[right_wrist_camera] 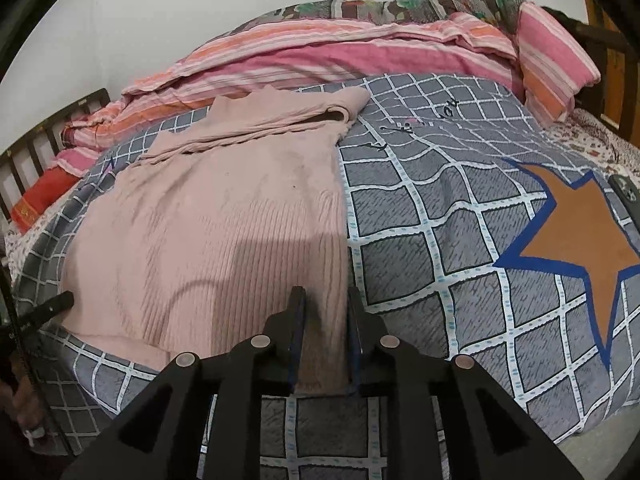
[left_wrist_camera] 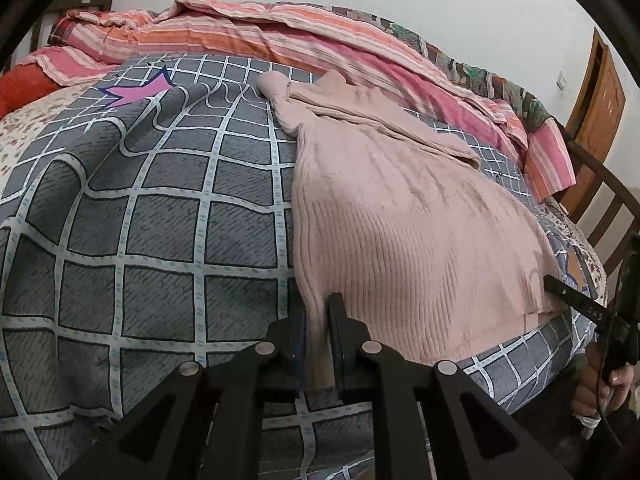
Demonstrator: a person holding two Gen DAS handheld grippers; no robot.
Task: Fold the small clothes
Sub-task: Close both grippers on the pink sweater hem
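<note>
A pink ribbed sweater [left_wrist_camera: 400, 216] lies flat on a bed's grey checked quilt [left_wrist_camera: 140, 220], its collar toward 12 o'clock. The left claw [left_wrist_camera: 318, 320] grips the hem's left corner; the right claw [right_wrist_camera: 324, 320] clasps the right corner. Striped pink bedding [right_wrist_camera: 320, 60] is heaped beyond.

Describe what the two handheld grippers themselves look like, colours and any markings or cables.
Both are matte black. The left gripper and right gripper have angular linkage arms with round silver pivot pins and blue-edged finger pads. Seen from the left wrist, the right one carries small white lettering and a thin black cable.
</note>
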